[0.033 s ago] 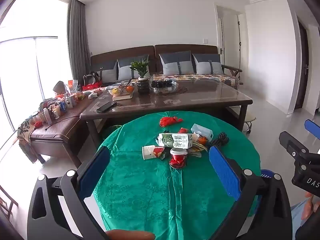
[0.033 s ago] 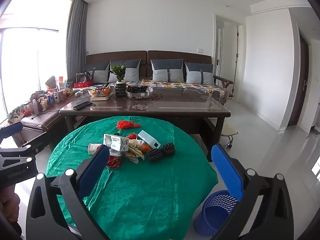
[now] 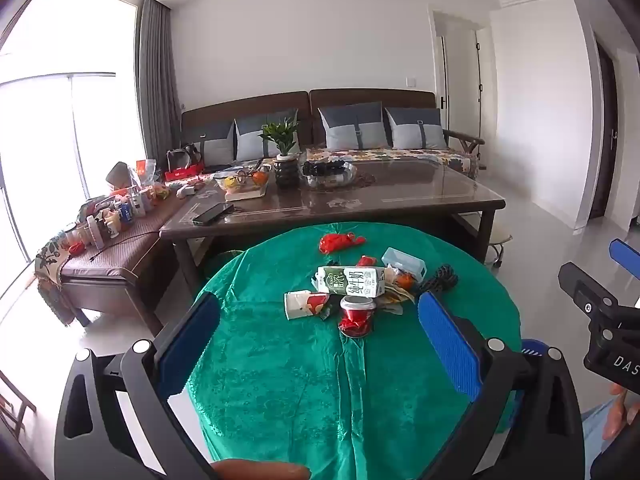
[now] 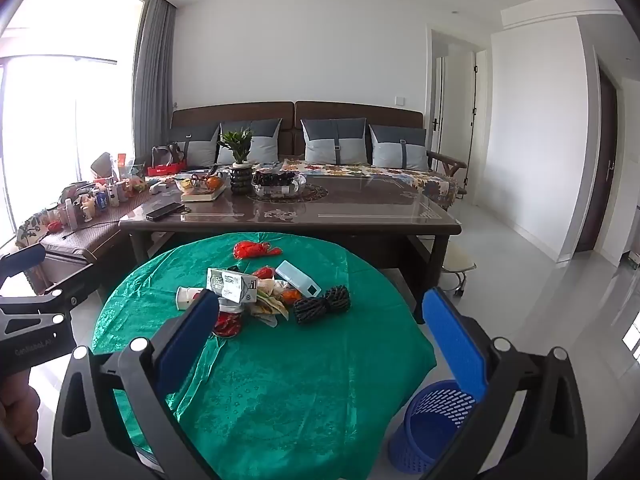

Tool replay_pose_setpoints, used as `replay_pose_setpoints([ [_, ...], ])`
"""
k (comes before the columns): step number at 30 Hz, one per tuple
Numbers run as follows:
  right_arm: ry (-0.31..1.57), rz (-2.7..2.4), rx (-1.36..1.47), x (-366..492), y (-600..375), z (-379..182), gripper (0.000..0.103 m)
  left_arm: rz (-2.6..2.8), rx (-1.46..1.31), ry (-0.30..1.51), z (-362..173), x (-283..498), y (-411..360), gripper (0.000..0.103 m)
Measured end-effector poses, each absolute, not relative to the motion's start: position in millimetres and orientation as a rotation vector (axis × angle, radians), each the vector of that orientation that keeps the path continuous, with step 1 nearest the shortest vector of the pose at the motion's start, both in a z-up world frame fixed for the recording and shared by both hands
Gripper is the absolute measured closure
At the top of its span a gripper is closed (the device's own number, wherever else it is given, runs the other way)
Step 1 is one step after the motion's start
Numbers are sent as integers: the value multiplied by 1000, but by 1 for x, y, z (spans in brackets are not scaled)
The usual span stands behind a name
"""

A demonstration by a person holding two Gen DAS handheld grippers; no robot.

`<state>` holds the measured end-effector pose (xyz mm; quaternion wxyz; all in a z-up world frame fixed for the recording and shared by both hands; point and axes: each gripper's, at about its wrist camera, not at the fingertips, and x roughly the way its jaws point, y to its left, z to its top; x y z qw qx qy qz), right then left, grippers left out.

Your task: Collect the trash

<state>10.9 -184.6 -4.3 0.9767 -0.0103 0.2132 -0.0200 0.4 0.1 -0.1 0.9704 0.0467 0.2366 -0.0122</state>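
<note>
A pile of trash lies mid-table on the round green-clothed table: a green milk carton, a crushed red can, a paper cup on its side, a red wrapper, a clear plastic box and a black mesh bundle. My left gripper is open and empty, above the near part of the table. My right gripper is open and empty, over the table's near right. The carton and black bundle show there too.
A blue slotted waste basket stands on the floor right of the round table. A dark glass-topped coffee table with a plant, bowls and a remote stands just behind. A sofa and a cluttered bench lie beyond.
</note>
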Motion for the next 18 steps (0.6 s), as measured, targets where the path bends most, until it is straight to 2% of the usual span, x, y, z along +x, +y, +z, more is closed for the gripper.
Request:
replay_pose_setpoints([
  [18, 424, -42, -20, 9, -186, -6, 5, -20, 90, 469, 4, 1, 3, 5],
])
